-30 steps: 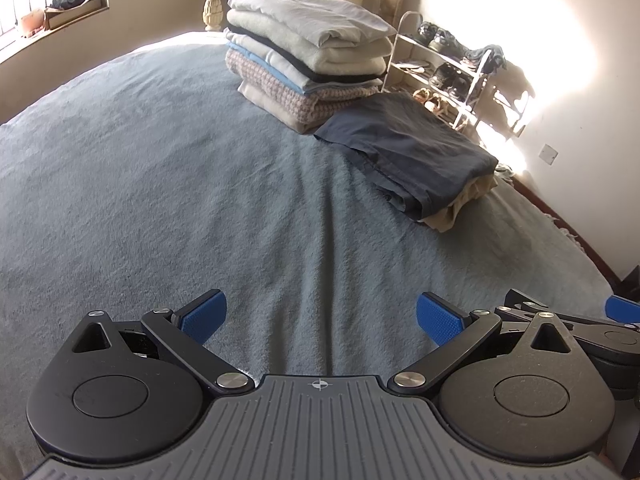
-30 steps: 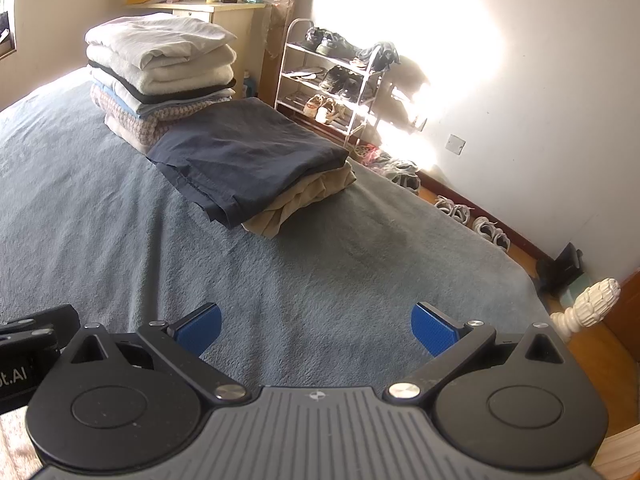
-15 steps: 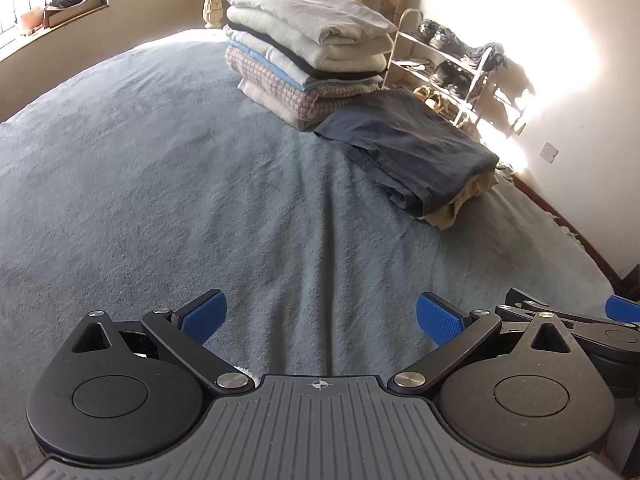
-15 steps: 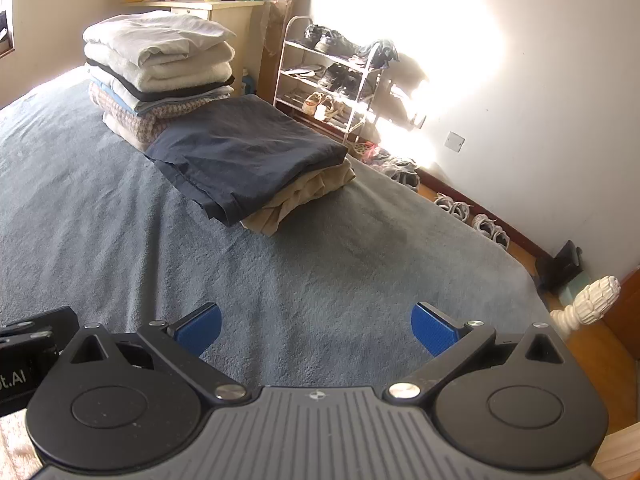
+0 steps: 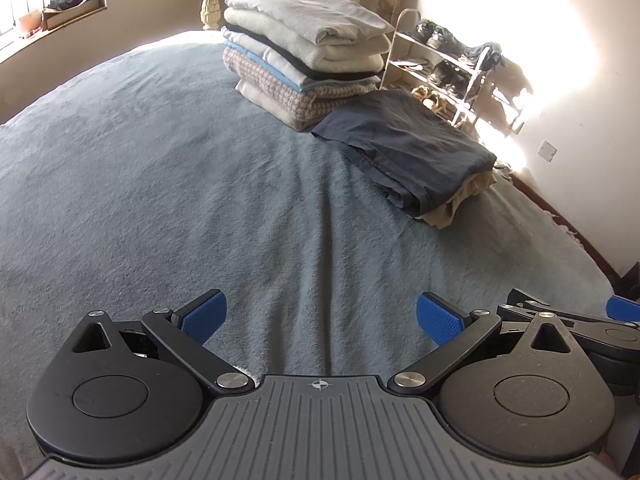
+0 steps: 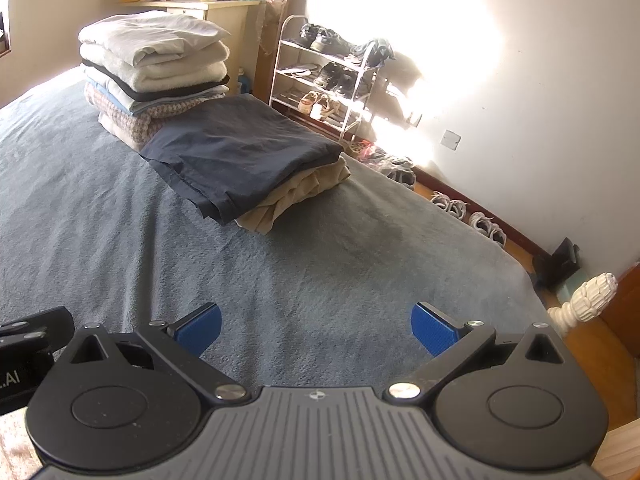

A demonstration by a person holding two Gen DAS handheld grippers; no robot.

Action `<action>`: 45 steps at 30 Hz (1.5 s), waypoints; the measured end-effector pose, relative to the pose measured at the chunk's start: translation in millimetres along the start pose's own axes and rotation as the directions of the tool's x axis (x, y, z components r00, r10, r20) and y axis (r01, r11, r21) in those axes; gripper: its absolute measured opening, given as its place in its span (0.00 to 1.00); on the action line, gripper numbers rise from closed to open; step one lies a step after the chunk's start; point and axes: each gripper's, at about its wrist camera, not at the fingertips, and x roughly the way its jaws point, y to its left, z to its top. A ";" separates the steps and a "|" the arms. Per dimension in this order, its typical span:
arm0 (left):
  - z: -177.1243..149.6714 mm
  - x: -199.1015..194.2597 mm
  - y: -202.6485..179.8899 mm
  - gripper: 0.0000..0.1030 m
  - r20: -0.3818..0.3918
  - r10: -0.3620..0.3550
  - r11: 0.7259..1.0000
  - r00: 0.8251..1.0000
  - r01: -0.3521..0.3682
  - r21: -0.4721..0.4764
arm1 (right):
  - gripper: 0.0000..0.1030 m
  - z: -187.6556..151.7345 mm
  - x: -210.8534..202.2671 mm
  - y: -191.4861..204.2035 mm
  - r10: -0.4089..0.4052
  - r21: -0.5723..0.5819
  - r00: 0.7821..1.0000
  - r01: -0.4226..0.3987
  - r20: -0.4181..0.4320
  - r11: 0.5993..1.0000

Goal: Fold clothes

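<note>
Grey-blue bedspread (image 5: 168, 184), mostly bare. Far end: tall folded stack (image 5: 308, 52), navy-over-tan pile (image 6: 248, 160) just beside, two piles total. Shoe rack (image 6: 332, 68) behind. Left gripper (image 5: 320, 318), right gripper (image 6: 316, 326) spread wide, holding nothing.

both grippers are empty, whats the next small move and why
Probably turn away to fetch an unfolded garment: both the left gripper and right gripper are open over bare blanket, and the visible clothes already lie folded.

Both wrist views look low across the bed (image 5: 160, 184), sharing the distant folded stacks (image 6: 240, 160).
</note>
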 end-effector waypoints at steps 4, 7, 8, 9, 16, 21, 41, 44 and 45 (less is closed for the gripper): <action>0.0 0.2 -2.3 0.99 0.000 -0.002 1.000 1.000 0.002 0.009 | 1.00 -0.1 0.6 -2.1 -0.006 0.004 1.000 0.006 0.000 1.000; 0.1 -0.1 -4.0 0.99 0.000 -0.002 1.000 1.000 0.002 0.014 | 1.00 -0.1 1.1 -3.6 -0.009 0.007 1.000 0.009 -0.001 1.000; 0.4 -0.3 -4.6 0.99 0.001 -0.002 1.000 1.000 0.002 0.016 | 1.00 0.0 1.2 -4.1 -0.009 0.008 1.000 0.009 -0.001 1.000; 0.5 -0.3 -5.2 0.99 0.002 -0.002 1.000 1.000 0.001 0.018 | 1.00 0.0 1.3 -4.5 -0.010 0.009 1.000 0.010 -0.001 1.000; 0.3 -0.7 -8.1 0.99 0.002 -0.002 1.000 1.000 0.002 0.028 | 1.00 0.0 1.9 -7.8 -0.014 0.018 1.000 0.014 -0.003 1.000; -0.3 -0.7 -8.4 0.99 0.000 0.001 1.000 1.000 -0.001 0.027 | 1.00 -0.6 2.1 -8.4 -0.012 0.021 1.000 0.012 -0.004 1.000; 0.3 0.6 -4.9 0.99 0.000 -0.003 1.000 1.000 0.003 0.016 | 1.00 -2.0 0.6 -3.7 -0.011 0.010 1.000 0.011 -0.006 1.000; 0.4 0.6 -4.7 0.99 0.000 -0.003 1.000 1.000 0.003 0.015 | 1.00 -2.1 0.5 -3.4 -0.011 0.010 1.000 0.011 -0.005 1.000; 0.6 0.6 -4.5 0.99 -0.001 -0.002 1.000 1.000 0.002 0.014 | 1.00 -2.3 0.4 -3.6 -0.011 0.010 1.000 0.011 -0.005 1.000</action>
